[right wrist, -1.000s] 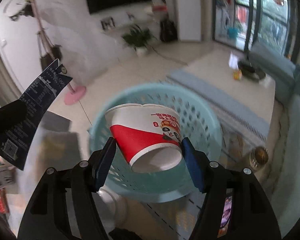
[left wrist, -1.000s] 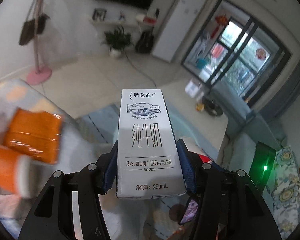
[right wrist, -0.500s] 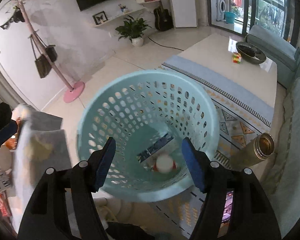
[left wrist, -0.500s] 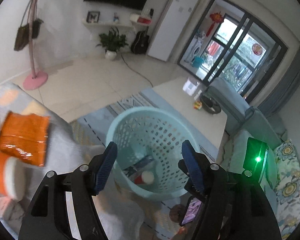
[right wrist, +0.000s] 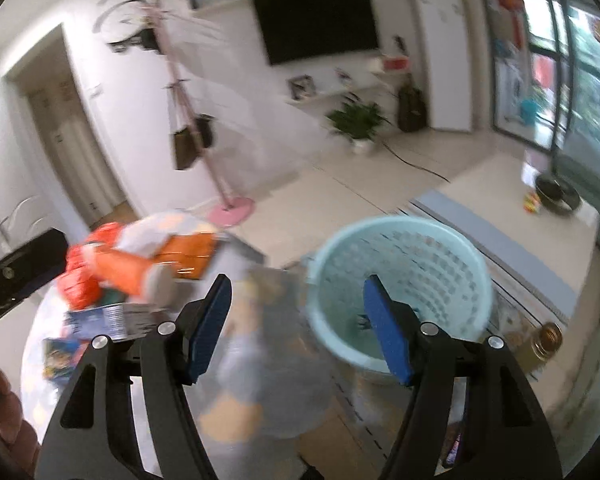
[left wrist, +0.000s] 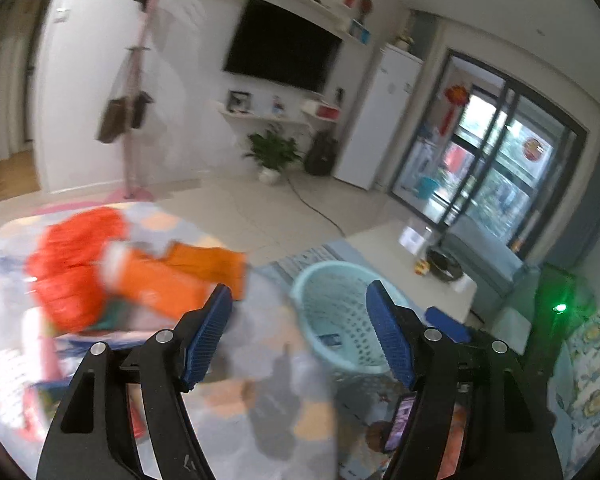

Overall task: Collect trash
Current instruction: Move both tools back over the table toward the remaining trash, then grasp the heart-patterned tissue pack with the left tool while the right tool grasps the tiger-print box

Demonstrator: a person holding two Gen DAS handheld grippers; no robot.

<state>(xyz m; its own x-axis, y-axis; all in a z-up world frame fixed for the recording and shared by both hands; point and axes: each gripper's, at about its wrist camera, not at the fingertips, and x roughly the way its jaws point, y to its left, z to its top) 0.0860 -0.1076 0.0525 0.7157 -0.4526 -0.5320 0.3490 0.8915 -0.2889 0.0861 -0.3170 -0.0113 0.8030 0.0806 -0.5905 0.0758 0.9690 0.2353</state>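
Note:
A light blue plastic basket [left wrist: 332, 276] stands on the floor beside the table, right of centre in both views [right wrist: 400, 226]. A dark corner of the dropped carton [left wrist: 327, 338] shows at its bottom. My left gripper [left wrist: 299, 290] hangs above the table edge and the basket's left rim, its jaws opening with nothing between them. My right gripper [right wrist: 297, 282] is open and empty over the same gap. Blurred orange packets [left wrist: 180, 280] and a red bag [left wrist: 72, 256] lie on the table to the left, with the orange packets [right wrist: 120, 268] and several small wrappers [right wrist: 96, 320] in the right wrist view.
The table [left wrist: 260, 400] has a pale patterned cloth. The left gripper's black body [right wrist: 16, 276] and a hand [right wrist: 0, 420] show at the right wrist view's left edge. A brass flask [right wrist: 546, 338] stands right of the basket. A pink coat stand [right wrist: 228, 208] and a low coffee table [right wrist: 500, 200] lie beyond.
A second ago the left gripper held a milk carton and the right a paper cup; both then lay in the basket. Both grippers have since swung up and left toward the table.

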